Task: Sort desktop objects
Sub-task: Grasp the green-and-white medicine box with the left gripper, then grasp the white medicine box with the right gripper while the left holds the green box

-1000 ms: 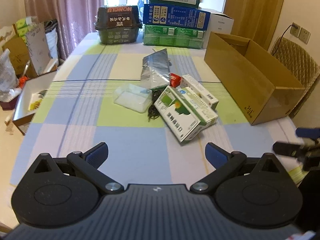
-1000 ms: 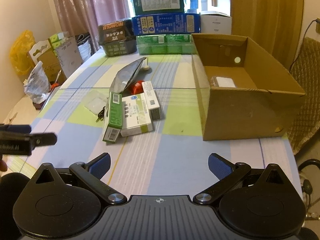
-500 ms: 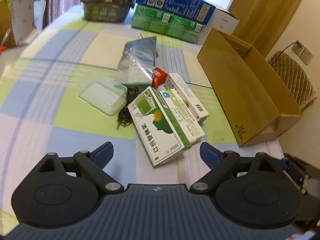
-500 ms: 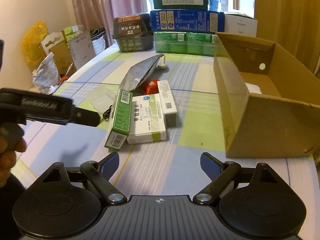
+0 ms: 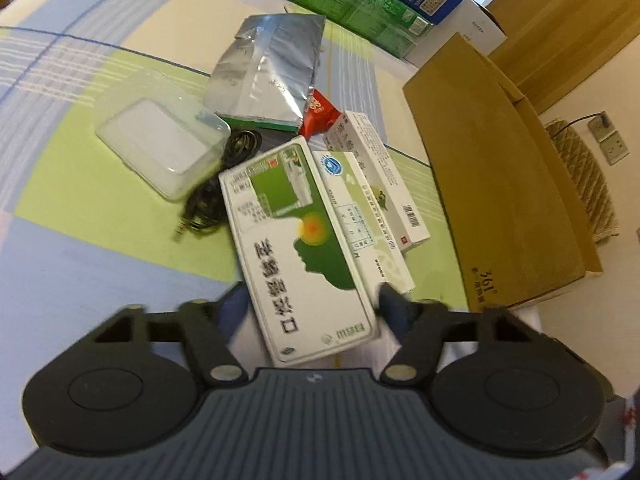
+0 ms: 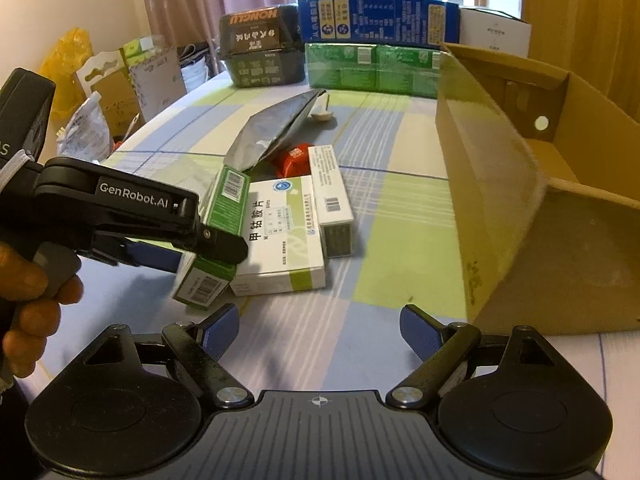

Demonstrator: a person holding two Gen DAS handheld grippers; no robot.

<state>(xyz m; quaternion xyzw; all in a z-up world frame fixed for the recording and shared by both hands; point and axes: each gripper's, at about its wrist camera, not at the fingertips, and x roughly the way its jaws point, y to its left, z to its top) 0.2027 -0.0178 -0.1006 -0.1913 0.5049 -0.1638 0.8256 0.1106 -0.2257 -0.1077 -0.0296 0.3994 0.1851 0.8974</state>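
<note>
Left gripper (image 5: pixel 310 306) seemingly clamps one green box (image 5: pixel 298 248) — three boxes piled.

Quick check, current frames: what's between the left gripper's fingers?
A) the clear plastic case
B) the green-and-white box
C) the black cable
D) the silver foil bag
B: in the left wrist view the left gripper has a finger on each side of the near end of the green-and-white box, and the right wrist view shows it closing around that box; the clear plastic case, silver foil bag and black cable lie farther off, untouched.
</note>
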